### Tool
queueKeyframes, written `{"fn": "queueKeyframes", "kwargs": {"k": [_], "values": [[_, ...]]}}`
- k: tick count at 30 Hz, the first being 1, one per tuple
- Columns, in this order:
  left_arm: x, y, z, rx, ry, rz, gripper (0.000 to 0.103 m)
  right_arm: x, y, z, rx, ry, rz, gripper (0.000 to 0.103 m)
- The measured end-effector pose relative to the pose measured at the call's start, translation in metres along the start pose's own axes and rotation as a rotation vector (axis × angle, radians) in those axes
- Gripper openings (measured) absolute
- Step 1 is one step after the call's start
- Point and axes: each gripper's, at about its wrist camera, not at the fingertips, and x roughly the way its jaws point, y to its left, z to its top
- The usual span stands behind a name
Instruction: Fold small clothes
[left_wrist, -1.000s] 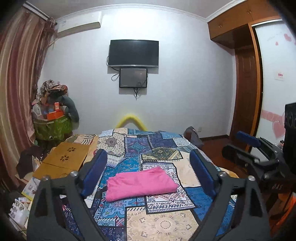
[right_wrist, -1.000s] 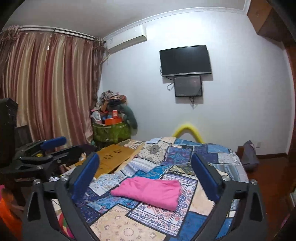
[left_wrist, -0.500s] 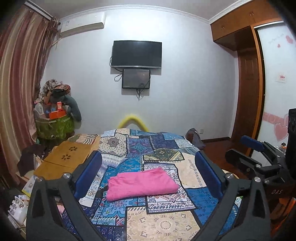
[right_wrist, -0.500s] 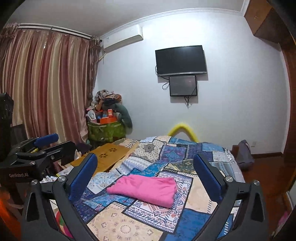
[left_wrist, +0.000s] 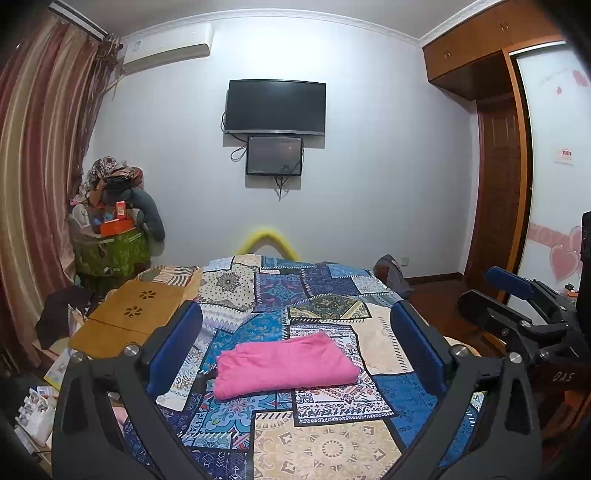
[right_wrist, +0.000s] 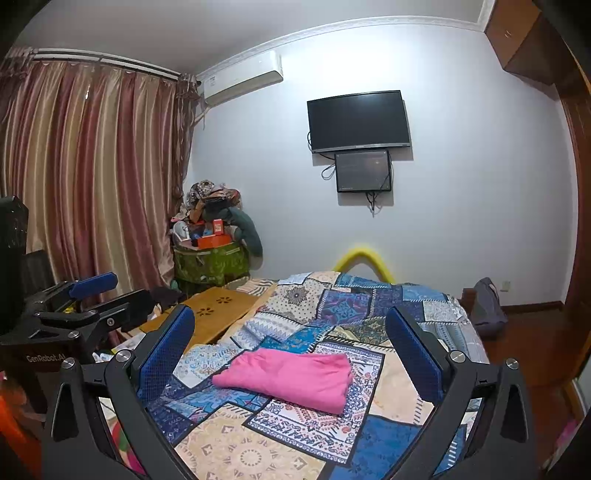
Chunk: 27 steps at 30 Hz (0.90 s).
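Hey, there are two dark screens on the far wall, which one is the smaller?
The lower screen, hanging just under the wide television. It is narrower, with cables trailing from its sides and bottom edge, while the television above spans well past it on both sides.

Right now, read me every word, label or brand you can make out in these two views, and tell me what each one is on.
"GenRobot.AI": white print on the black body of the left gripper, seen at the left edge of the right wrist view.
"DAS": faint letters on the black body of the right gripper, at the right edge of the left wrist view.
Small red and white sticker on the wardrobe door: too small to read.
Orange box on the clutter pile: print too blurred to read.
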Motion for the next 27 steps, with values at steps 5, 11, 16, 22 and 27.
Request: {"fn": "queueKeyframes", "kwargs": {"k": [5, 11, 16, 22, 27], "values": [[0.0001, -0.0005, -0.0017, 0.002, -0.002, -0.002, 0.103, 0.0002, -0.0012, 0.0007, 0.002, 0.003, -0.003, 0.103], [0.0022, -0.0029, -0.002, 0.003, 0.001, -0.005, 0.103, 0.0007, -0.0021, 0.0007, 0.004, 0.003, -0.004, 0.103], [0.0028, -0.0035, -0.002, -0.002, 0.004, -0.009, 0.103, 0.0003, -0.002, 0.0004, 0.005, 0.004, -0.004, 0.103], [0.0052, -0.0055, -0.0012, 0.006, 0.008, -0.012, 0.103, -0.0007, -0.0017, 0.0005, 0.009, 0.005, -0.007, 0.103], [0.0051, -0.0059, -0.0009, 0.013, 0.006, -0.011, 0.103, -0.0005, -0.0022, 0.0001, 0.01, 0.006, -0.009, 0.103]]}}
